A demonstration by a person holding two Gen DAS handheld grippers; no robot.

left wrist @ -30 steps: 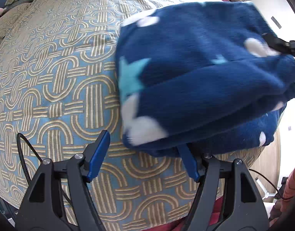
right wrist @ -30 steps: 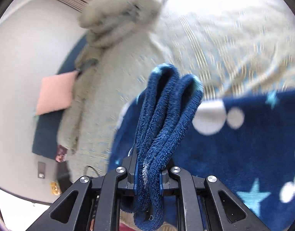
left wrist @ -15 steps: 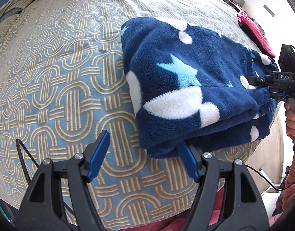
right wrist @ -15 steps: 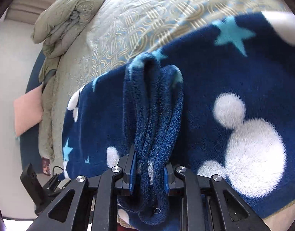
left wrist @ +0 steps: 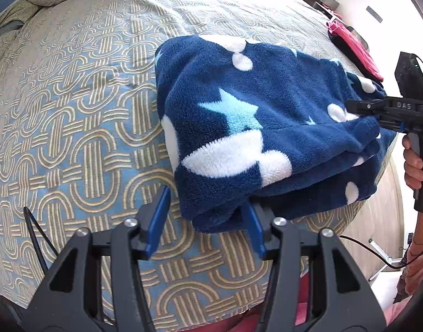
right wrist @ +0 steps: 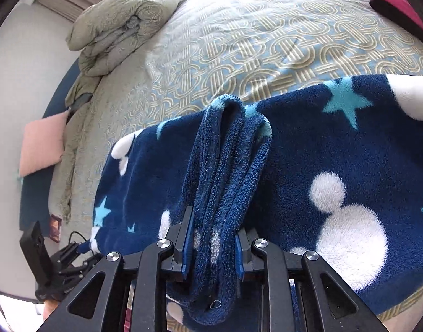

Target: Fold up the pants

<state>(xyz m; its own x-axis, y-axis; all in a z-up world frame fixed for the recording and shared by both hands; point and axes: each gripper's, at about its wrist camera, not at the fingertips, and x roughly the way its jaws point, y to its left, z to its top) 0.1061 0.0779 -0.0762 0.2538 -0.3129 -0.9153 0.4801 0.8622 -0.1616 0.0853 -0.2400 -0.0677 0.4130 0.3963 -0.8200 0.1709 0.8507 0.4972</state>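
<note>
Pants [left wrist: 255, 127] lie folded near the bed's [left wrist: 81, 127] front edge in the left wrist view; the left gripper [left wrist: 204, 225] has just been closing, its jaws spread, one blade under the fabric. In the right wrist view, the right gripper [right wrist: 211, 244] pinches a thick fold of the pants [right wrist: 336, 166].

The pants [left wrist: 266, 127] are seen in navy fleece, printed with white round blobs and light-blue stars. The bed cover [left wrist: 81, 127] is patterned with tan interlocking loops on pale blue. A grey-green quilt [right wrist: 120, 27] is bunched at the bed's far end. Each black tool, left [left wrist: 206, 221] and right [right wrist: 213, 244], is fitted with blue pads. A pink cloth [left wrist: 355, 47] is seen at the bed's edge.
</note>
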